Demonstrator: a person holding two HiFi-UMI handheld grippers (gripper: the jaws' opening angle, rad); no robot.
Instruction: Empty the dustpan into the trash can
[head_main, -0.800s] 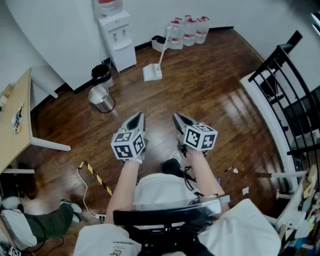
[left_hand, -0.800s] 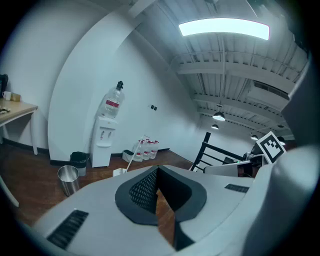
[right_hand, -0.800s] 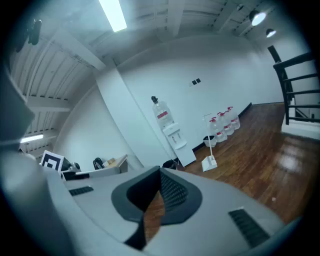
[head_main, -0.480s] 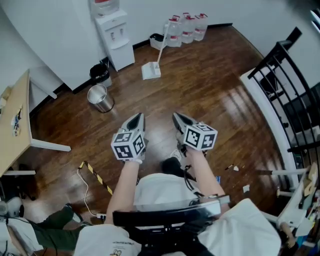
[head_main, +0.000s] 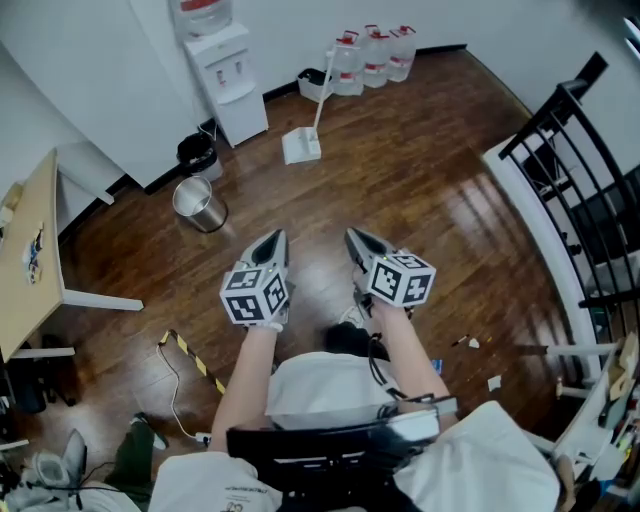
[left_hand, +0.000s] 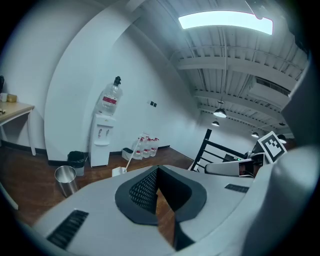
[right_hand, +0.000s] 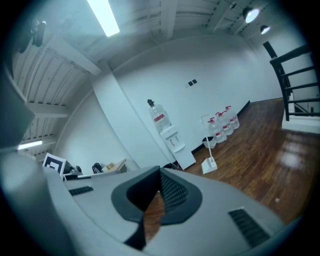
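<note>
Both my claws, the left claw (head_main: 270, 243) and right claw (head_main: 360, 243), are pressed together and empty. The white dustpan (head_main: 302, 147) stands far ahead on the floor near the water jugs (head_main: 375, 55), with the steel trash can (head_main: 200, 204) to its left. It looks like light, stiff plastic, so I'd pinch its upright handle (head_main: 322, 100) midway.

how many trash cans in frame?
2. A metal can stands on the open floor; a black bin sits behind it, beside the water dispenser. The low tub by the jugs might be a third.
</note>
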